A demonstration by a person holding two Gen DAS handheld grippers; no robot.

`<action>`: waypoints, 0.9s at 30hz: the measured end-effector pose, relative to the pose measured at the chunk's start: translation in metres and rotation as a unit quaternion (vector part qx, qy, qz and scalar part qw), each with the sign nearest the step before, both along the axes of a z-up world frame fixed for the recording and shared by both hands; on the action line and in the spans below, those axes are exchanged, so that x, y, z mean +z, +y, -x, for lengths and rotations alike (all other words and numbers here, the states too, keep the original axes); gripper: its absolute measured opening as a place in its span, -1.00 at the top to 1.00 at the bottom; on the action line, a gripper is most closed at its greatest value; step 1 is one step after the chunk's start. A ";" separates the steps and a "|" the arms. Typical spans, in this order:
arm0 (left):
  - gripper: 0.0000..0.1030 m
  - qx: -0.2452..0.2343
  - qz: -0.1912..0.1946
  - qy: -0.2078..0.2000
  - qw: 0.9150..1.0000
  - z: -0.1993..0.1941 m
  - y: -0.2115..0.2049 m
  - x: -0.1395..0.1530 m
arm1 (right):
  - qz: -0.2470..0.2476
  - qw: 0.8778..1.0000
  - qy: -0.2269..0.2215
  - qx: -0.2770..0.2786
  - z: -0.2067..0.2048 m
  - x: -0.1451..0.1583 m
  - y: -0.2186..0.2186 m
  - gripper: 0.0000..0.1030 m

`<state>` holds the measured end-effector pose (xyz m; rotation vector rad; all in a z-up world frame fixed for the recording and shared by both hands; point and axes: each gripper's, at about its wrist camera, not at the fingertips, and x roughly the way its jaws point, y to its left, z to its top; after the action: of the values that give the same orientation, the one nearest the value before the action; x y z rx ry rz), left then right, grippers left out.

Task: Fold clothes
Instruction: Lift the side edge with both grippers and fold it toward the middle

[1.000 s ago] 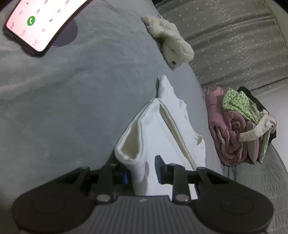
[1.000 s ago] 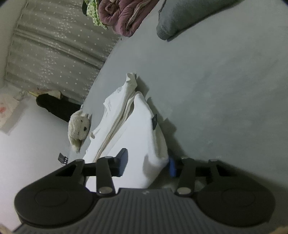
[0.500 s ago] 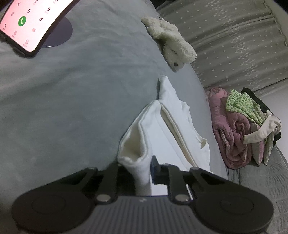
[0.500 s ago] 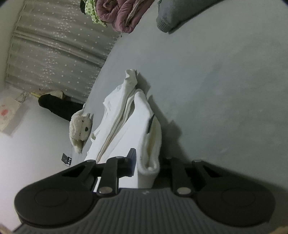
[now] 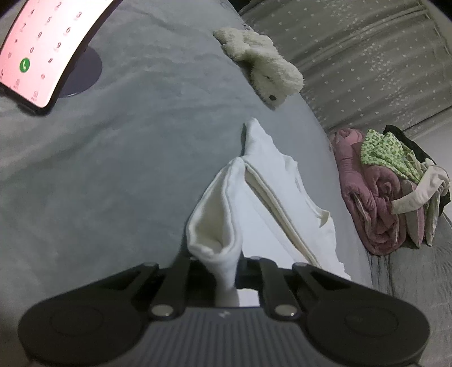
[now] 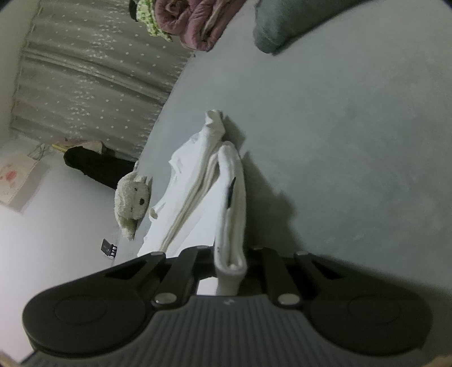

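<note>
A white garment (image 5: 271,197) lies partly folded on the grey bed cover (image 5: 127,169), stretching away from both cameras. My left gripper (image 5: 219,268) is shut on a bunched corner of it, and the cloth rises in a fold just ahead of the jaws. In the right wrist view the same white garment (image 6: 197,197) runs forward, and my right gripper (image 6: 230,262) is shut on its other near corner. Both pinched corners are lifted a little off the cover. The fingertips are hidden by cloth.
A phone (image 5: 36,53) with a lit pink dial screen stands at the far left. A cream plush toy (image 5: 262,67) lies beyond the garment near the bed edge. A heap of pink, green and black clothes (image 5: 389,186) sits at the right. A grey pillow (image 6: 285,25) lies ahead.
Both grippers went from open around the garment's corners to shut on them. The pinched cloth has bunched up and risen slightly.
</note>
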<state>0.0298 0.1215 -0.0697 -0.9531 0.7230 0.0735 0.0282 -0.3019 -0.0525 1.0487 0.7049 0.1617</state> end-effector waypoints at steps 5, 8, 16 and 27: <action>0.85 -0.018 0.000 -0.011 1.000 0.003 0.004 0.010 | 0.002 1.000 -0.013 0.006 0.002 0.010 0.002 0.87; 0.85 -0.027 0.004 -0.013 1.000 0.006 0.008 0.016 | -0.007 1.000 -0.016 0.011 0.005 0.014 0.002 0.87; 0.85 -0.047 0.044 0.006 0.998 0.023 0.021 0.017 | -0.015 0.999 -0.028 0.032 0.015 0.031 0.002 0.87; 0.86 -0.113 0.047 0.017 0.992 0.055 0.022 0.021 | 0.004 0.998 -0.009 0.065 0.037 0.032 -0.007 0.86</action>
<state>-0.0256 0.1439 -0.0484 -0.9552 0.8678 -0.1432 -0.0090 -0.3087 -0.0208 0.9929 0.7580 0.2803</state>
